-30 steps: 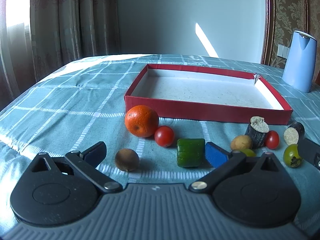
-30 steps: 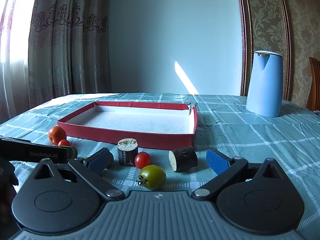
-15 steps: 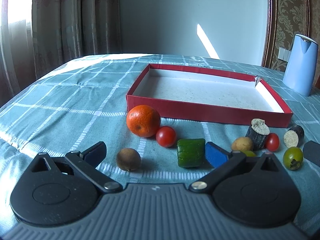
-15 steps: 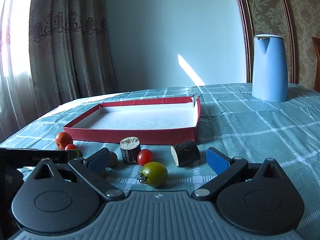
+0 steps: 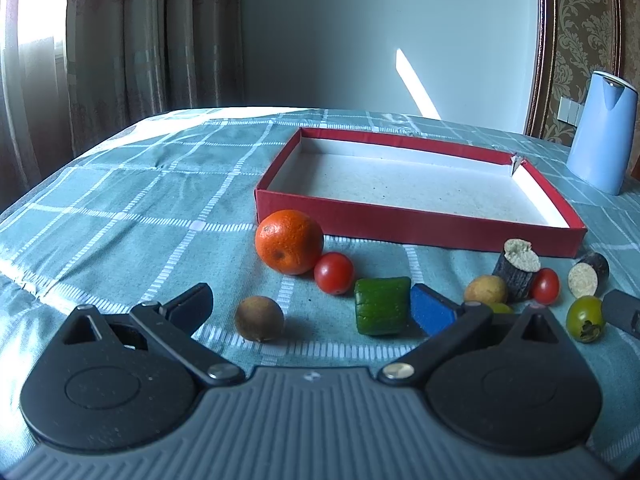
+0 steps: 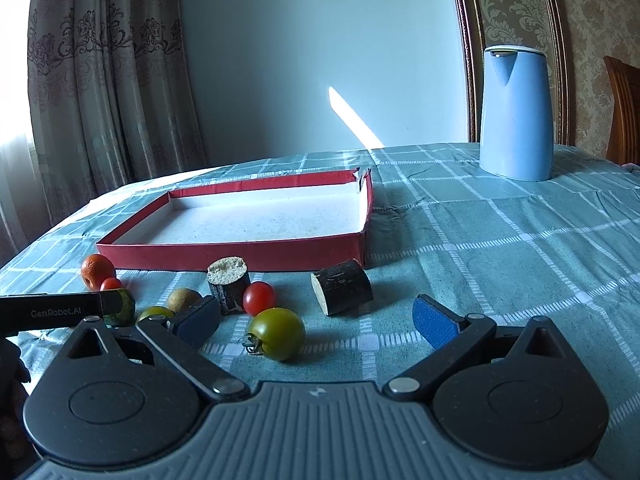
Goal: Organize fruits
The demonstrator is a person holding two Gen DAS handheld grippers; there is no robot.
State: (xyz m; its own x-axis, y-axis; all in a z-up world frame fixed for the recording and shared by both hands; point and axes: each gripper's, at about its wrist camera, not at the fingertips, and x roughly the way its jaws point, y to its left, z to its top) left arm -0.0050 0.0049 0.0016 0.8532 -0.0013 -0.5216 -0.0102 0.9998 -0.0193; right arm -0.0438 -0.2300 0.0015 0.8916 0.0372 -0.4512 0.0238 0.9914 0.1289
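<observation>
Change: right view climbed, tray (image 6: 240, 247) sat lower in frame.
Grippers: left gripper (image 5: 310, 306) and right gripper (image 6: 316, 318) spread wide, empty.
Fruits: orange (image 5: 289, 241), green tomato (image 6: 276, 333) outside tray, lower centre.
Right-only: chair (image 6: 624, 108).

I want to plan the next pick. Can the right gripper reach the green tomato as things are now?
Probably yes. The right gripper is open, and the green tomato lies on the cloth just ahead between its fingers, with nothing in front of it.
</observation>
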